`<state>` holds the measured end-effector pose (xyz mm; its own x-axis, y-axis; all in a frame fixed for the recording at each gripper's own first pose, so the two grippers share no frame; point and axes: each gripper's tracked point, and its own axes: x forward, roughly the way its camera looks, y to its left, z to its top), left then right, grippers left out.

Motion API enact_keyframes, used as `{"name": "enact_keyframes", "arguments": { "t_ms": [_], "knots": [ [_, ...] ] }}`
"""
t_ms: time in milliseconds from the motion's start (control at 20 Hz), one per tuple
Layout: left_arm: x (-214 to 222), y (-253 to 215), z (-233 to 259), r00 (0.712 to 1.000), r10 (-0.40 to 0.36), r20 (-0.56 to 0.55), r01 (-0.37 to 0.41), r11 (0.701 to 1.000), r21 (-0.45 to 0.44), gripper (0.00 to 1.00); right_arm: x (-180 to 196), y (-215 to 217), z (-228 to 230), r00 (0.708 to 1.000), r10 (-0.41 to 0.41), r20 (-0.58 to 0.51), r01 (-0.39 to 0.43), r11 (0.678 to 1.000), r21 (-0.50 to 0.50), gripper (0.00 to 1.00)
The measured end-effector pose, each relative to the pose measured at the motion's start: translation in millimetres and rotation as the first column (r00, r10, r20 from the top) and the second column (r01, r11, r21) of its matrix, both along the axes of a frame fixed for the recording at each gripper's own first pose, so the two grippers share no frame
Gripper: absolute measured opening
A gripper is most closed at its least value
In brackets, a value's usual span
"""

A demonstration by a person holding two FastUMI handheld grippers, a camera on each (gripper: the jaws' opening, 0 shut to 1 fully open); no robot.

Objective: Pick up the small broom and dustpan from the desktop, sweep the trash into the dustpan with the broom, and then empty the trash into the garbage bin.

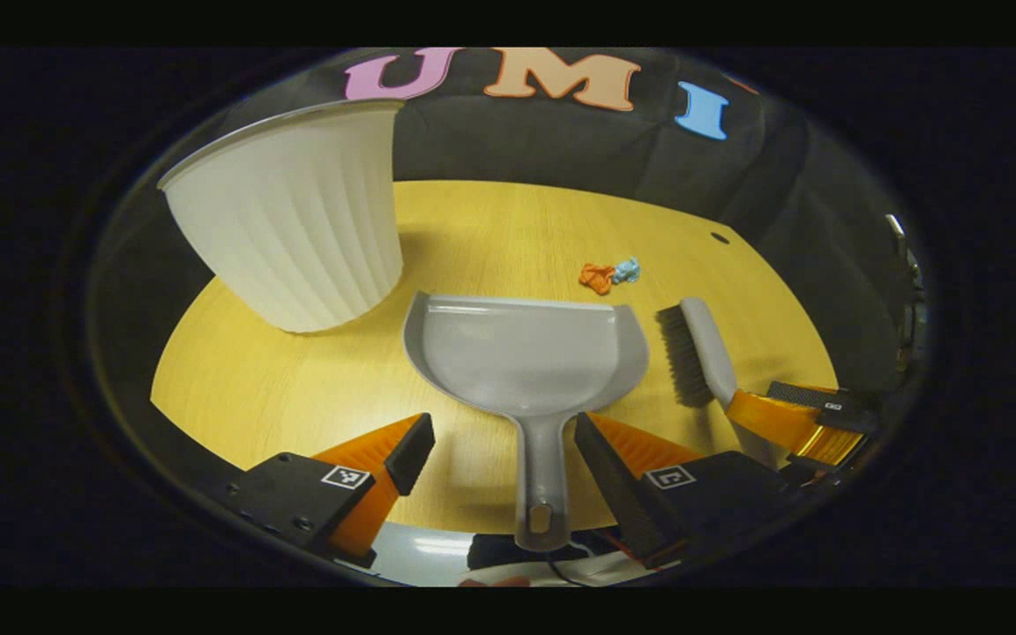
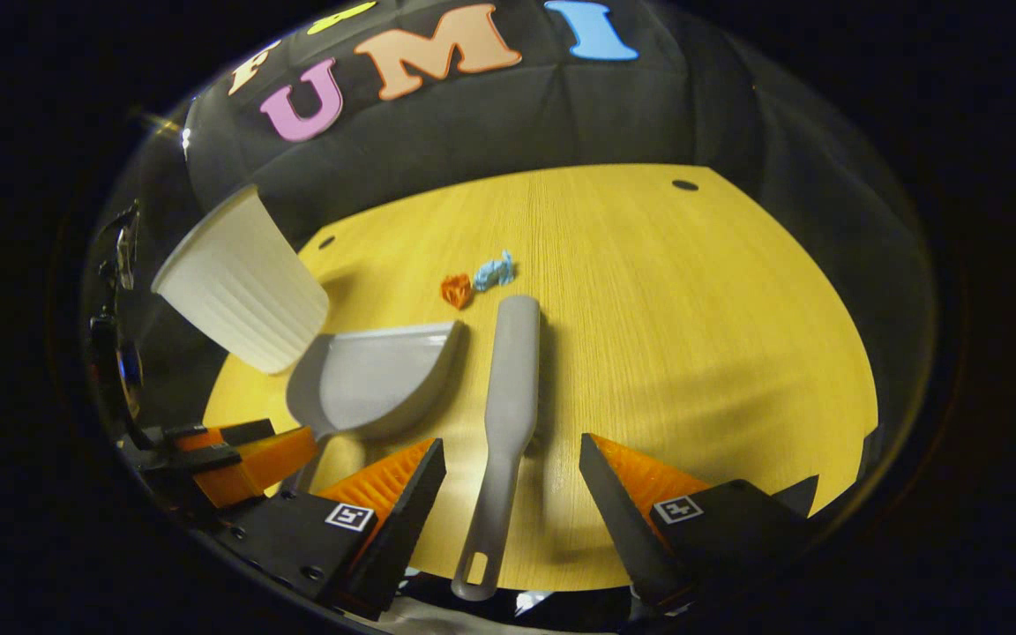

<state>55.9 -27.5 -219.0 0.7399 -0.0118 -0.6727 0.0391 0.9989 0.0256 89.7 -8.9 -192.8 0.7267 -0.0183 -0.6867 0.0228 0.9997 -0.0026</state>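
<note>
A grey dustpan (image 1: 526, 353) lies flat on the yellow wooden desktop (image 1: 490, 229), its handle pointing toward me. My left gripper (image 1: 504, 437) is open, one finger on each side of that handle without touching it. To the dustpan's right lies the grey small broom (image 1: 702, 348), bristles facing left. In the right gripper view the broom (image 2: 508, 397) lies lengthwise, its handle between the spread fingers of my open right gripper (image 2: 512, 467). The dustpan (image 2: 367, 379) sits left of it. Two scraps of trash, orange (image 2: 455, 289) and blue (image 2: 494, 270), rest just beyond the broom's head.
A white ribbed garbage bin (image 1: 296, 212) stands on the desk's far left, close behind the dustpan. The right gripper (image 1: 803, 419) appears at the broom's handle in the left gripper view. Bare desk stretches to the right of the broom (image 2: 693, 309).
</note>
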Motion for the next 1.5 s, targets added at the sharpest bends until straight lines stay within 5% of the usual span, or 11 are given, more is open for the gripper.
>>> {"name": "enact_keyframes", "arguments": {
  "t_ms": [600, 800, 850, 950, 1050, 1350, 1500],
  "knots": [
    [15, 1, -51, 0.981, -0.009, -0.194, 0.020, 0.998, 0.052, 0.95, 14, 6, -36, 0.986, -0.008, -0.168, 0.004, 1.000, -0.026, 0.98],
    [21, 1, -50, 0.981, -0.055, -0.188, 0.075, 0.992, 0.103, 0.88, 16, 4, -38, 0.983, -0.033, -0.183, 0.032, 0.999, -0.008, 0.62],
    [22, 2, -51, 0.980, -0.061, -0.190, 0.086, 0.989, 0.123, 0.81, 16, 3, -37, 0.982, -0.041, -0.182, 0.040, 0.999, -0.011, 0.41],
    [24, -4, -49, 0.980, -0.077, -0.186, 0.104, 0.985, 0.137, 0.56, 15, 0, -34, 0.981, -0.050, -0.190, 0.049, 0.999, -0.010, 0.28],
    [26, -6, -52, 0.977, -0.089, -0.194, 0.119, 0.982, 0.146, 0.33, 15, 1, -36, 0.979, -0.047, -0.201, 0.047, 0.999, -0.004, 0.30],
    [27, -6, -40, 0.969, -0.169, -0.182, 0.180, 0.983, 0.045, 0.27, 12, 7, -35, 0.973, 0.048, -0.226, -0.038, 0.998, 0.048, 0.27],
    [24, -4, -20, 0.947, -0.280, -0.160, 0.280, 0.960, -0.020, 0.27, 20, 5, -8, 0.983, 0.075, -0.169, -0.060, 0.994, 0.092, 0.25]
  ]
}}
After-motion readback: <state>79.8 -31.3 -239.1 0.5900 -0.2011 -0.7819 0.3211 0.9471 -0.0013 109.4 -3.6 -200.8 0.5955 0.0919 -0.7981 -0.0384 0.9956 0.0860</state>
